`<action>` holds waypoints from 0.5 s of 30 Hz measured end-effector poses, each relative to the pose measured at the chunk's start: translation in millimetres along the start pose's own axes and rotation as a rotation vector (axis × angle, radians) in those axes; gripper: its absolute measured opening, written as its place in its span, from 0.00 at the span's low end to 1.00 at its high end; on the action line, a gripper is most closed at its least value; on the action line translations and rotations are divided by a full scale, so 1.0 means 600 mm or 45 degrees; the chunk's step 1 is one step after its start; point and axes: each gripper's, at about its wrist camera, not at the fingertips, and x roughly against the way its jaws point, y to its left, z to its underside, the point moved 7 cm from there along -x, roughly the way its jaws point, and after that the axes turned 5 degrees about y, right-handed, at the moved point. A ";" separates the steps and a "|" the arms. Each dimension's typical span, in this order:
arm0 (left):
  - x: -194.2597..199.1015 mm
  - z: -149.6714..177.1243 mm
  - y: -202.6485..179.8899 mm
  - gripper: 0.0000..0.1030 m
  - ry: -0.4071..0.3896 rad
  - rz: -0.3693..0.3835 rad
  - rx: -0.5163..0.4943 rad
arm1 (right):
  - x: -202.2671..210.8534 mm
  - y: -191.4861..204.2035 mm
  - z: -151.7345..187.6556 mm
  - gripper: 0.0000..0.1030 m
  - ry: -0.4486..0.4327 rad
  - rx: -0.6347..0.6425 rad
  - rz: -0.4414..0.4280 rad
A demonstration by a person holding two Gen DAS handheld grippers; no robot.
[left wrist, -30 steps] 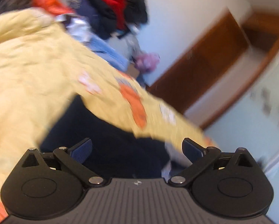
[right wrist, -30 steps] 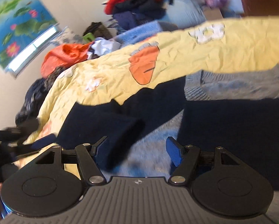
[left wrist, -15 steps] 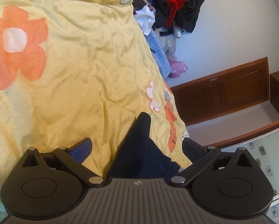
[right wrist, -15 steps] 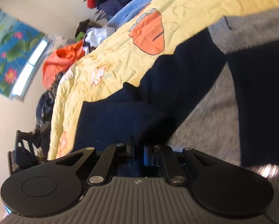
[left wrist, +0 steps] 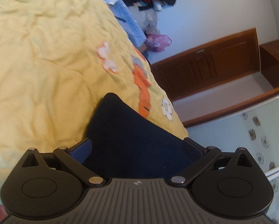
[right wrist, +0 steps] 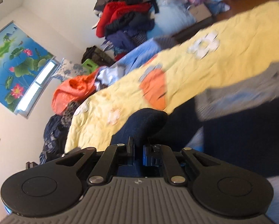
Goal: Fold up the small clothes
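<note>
A navy and grey knitted garment (right wrist: 242,141) lies spread on the yellow flowered bedspread (right wrist: 232,56). My right gripper (right wrist: 138,147) is shut on a bunched navy fold of it (right wrist: 146,121), which rises off the bed in front of the pads. In the left wrist view another navy part of the garment (left wrist: 132,136) lies on the bedspread (left wrist: 46,65). It runs between the wide-apart fingers of my left gripper (left wrist: 137,147), which is open; the pads do not press the cloth.
A heap of red, dark and blue clothes (right wrist: 124,20) stands against the far wall, with an orange cloth (right wrist: 74,91) at the bed's edge. Past the bed's right edge are a wooden cabinet (left wrist: 214,65) and a purple bag (left wrist: 158,41).
My right gripper went from open to shut on the navy fold and lifted it off the bed. The left gripper shifted over the bedspread and stayed open, with more navy cloth between its fingers.
</note>
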 end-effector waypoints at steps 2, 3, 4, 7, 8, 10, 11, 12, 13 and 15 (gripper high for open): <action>-0.012 0.010 -0.026 1.00 0.011 0.030 -0.027 | 0.033 -0.028 -0.019 0.13 -0.031 0.011 0.035; -0.020 0.014 -0.038 1.00 0.022 0.045 -0.037 | 0.050 -0.046 -0.026 0.13 -0.045 0.008 0.052; -0.028 0.018 -0.049 1.00 0.034 0.053 -0.044 | 0.065 -0.064 -0.034 0.13 -0.057 0.009 0.073; -0.060 0.032 -0.079 1.00 0.084 0.068 -0.086 | 0.103 -0.124 -0.047 0.13 -0.083 -0.002 0.143; -0.073 0.038 -0.087 1.00 0.099 0.057 -0.100 | 0.114 -0.144 -0.050 0.13 -0.084 -0.003 0.165; -0.101 0.048 -0.098 1.00 0.125 0.042 -0.109 | 0.128 -0.180 -0.048 0.13 -0.087 -0.002 0.216; -0.115 0.054 -0.103 1.00 0.139 0.043 -0.107 | 0.136 -0.195 -0.044 0.13 -0.091 -0.007 0.232; -0.127 0.058 -0.105 1.00 0.151 0.039 -0.102 | 0.143 -0.210 -0.043 0.14 -0.095 -0.013 0.247; -0.139 0.063 -0.109 1.00 0.160 0.037 -0.102 | 0.150 -0.225 -0.042 0.14 -0.102 -0.018 0.262; -0.160 0.075 -0.120 1.00 0.180 0.049 -0.116 | 0.162 -0.252 -0.043 0.14 -0.117 -0.033 0.282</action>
